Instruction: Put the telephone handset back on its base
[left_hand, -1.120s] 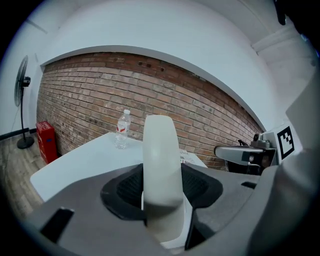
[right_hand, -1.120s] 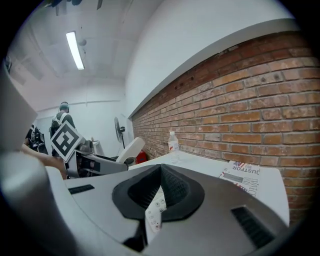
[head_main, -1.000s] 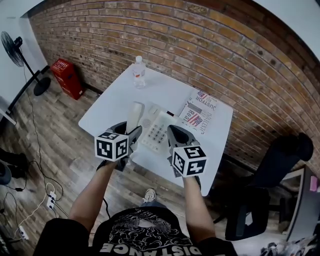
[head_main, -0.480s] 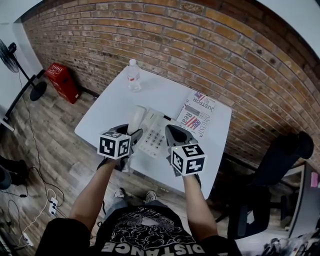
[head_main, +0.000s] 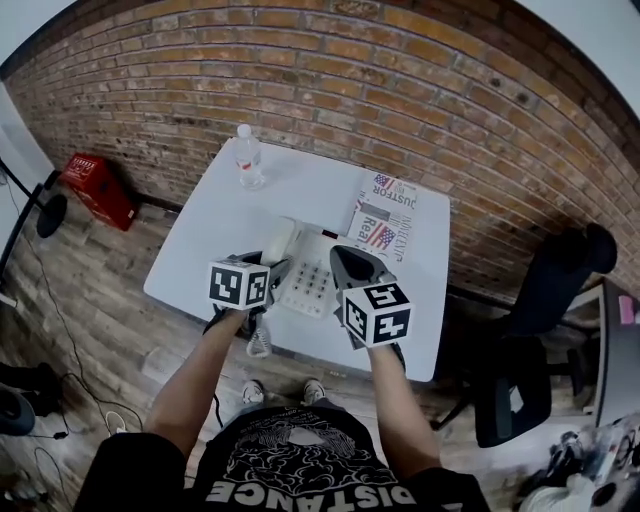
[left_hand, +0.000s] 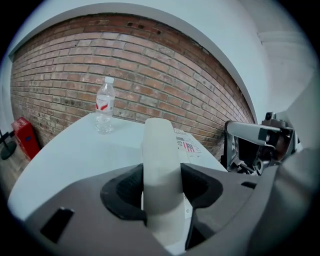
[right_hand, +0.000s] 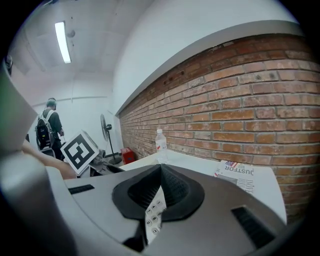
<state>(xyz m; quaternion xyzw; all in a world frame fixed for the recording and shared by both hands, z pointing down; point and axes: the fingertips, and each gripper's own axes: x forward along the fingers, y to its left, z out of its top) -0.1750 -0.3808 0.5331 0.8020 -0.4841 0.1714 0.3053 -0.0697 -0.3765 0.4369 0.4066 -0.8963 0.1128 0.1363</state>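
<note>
Holding the handset (head_main: 277, 241) lengthwise, your left gripper (left_hand: 161, 187) has its jaws clamped on the middle of the pale body, with the far end sticking out past the pads toward the brick wall. Over the last second you have brought it in from just left of the base (head_main: 318, 285). In the head view it now lines up over the base's left side, where the cradle should be. I cannot tell whether it is touching the base or hovering just above it, so treat the task as nearly done, not done.

Your right gripper (right_hand: 159, 181) carries nothing. Its jaws are drawn together, and only a thin sliver of the keypad shows through the slit below them. It has kept its place over the near right part of the base.

From here you likely need to lower the handset until both ends settle into the cradle, and only then let the left jaws part. The coiled cord (head_main: 260, 338) hangs off the near edge of the table (head_main: 215, 225), and it could tug the handset askew on release.

A water bottle (head_main: 247, 158) stands at the far left of the table and a newspaper (head_main: 388, 218) lies at the far right, both well apart from your path.
</note>
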